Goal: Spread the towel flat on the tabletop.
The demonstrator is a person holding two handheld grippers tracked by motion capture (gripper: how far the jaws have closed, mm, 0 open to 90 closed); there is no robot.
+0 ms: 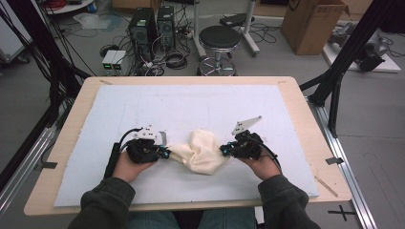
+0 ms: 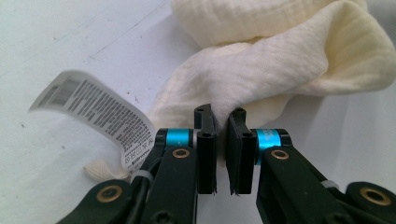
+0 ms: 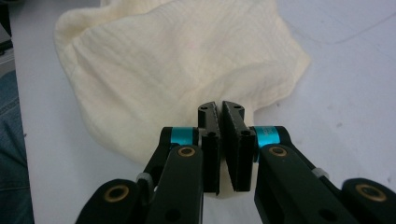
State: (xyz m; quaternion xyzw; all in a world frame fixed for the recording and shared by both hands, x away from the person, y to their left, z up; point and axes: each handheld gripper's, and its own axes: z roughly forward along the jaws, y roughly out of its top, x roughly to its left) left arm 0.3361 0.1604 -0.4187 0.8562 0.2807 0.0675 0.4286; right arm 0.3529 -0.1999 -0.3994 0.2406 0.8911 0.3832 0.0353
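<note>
Crumpled cream waffle-weave cloth (image 1: 200, 151) sags between the tools: left tool (image 1: 166, 153) and right tool (image 1: 223, 150) each clamped on opposite ends, long axis left-right.

The cloth (image 2: 280, 70) is cream woven fabric, matt, with a fine crinkled rib texture. Its label (image 2: 100, 119) is thin, white printed material, slightly glossy. The left tongs (image 2: 223, 126) and right tongs (image 3: 222, 119) are black matt plastic with ridged pads, glossy turquoise metallic collars and brass-coloured rivets. The counter (image 1: 305, 119) is pale wood with a smooth finish. The mat (image 1: 191, 105) on it is light blue-white, matt, faintly grainy, with small specks.
</note>
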